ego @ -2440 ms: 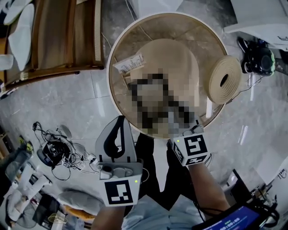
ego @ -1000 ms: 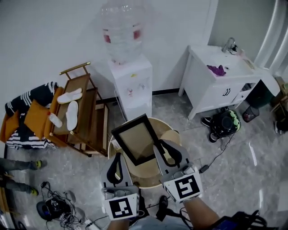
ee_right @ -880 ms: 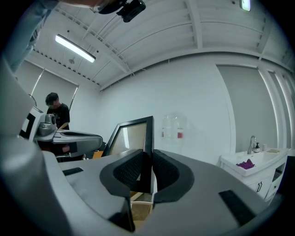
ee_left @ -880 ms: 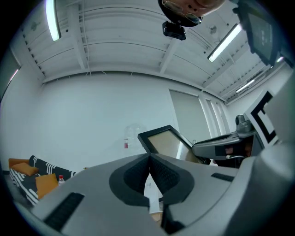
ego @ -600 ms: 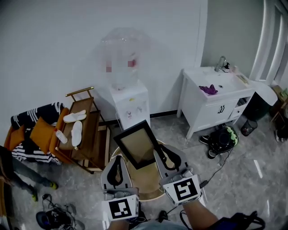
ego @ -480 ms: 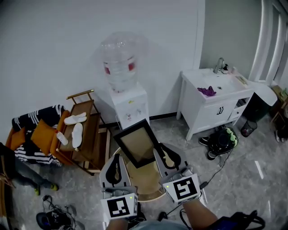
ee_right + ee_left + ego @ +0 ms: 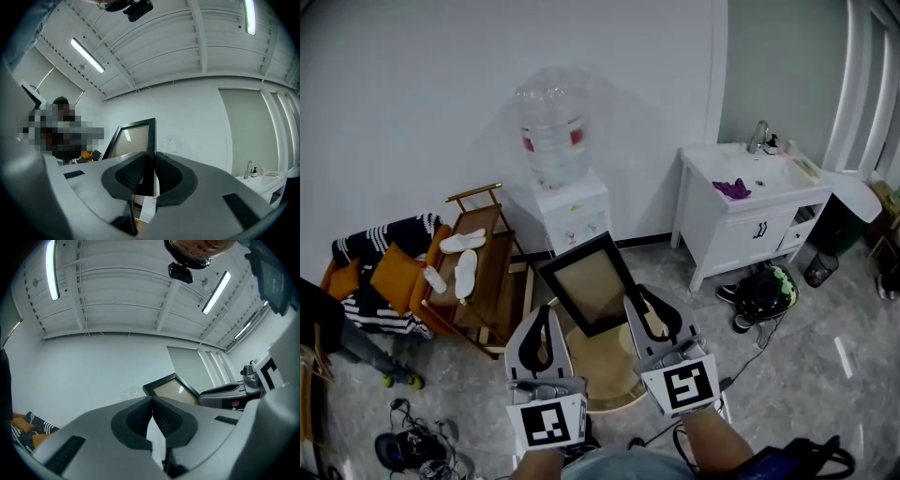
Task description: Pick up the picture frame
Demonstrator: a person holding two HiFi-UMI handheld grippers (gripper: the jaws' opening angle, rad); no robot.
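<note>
Two closed: right claw (image 7: 637, 302) still pinching raised picture frame (image 7: 589, 295) edge; left claw (image 7: 543, 323) seemingly empty.

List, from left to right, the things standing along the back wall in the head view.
Orange cushion → wooden rack holding white slippers → white water dispenser with clear bottle → white cabinet with sink.

left gripper (image 7: 546, 314) points forward and up, jaws pressed together, nothing between. right gripper (image 7: 642, 300) just beside it on its right, tilted same way, jaws clamped on lower edge of picture frame (image 7: 586, 286). right forearm (image 7: 717, 441) directly behind its gripper.
</note>
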